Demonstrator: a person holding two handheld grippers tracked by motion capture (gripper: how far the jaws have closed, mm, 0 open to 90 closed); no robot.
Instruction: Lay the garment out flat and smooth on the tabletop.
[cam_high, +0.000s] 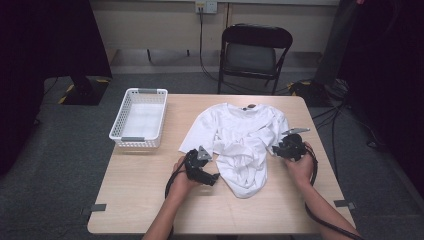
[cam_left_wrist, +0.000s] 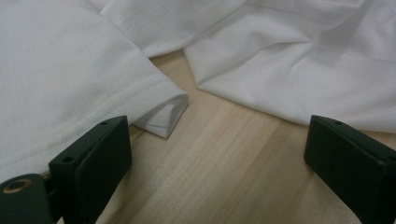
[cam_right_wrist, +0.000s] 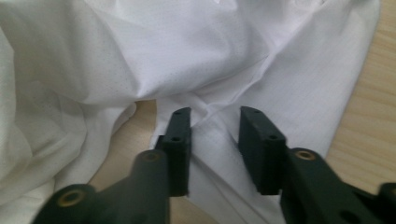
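Observation:
A crumpled white T-shirt lies on the wooden table, collar toward the far edge. My left gripper rests at the shirt's left edge. In the left gripper view its jaws stand wide open over bare wood, with a hemmed sleeve just ahead on the left and the shirt's body on the right. My right gripper sits at the shirt's right side. Seen in the right gripper view, its jaws stand narrowly apart astride a fold of the white fabric, and the pads are not pressing on it.
A white slotted basket stands at the table's far left corner. A black folding chair stands beyond the far edge. Cables run across the floor at the right. Bare wood lies in front of the shirt and on the left half.

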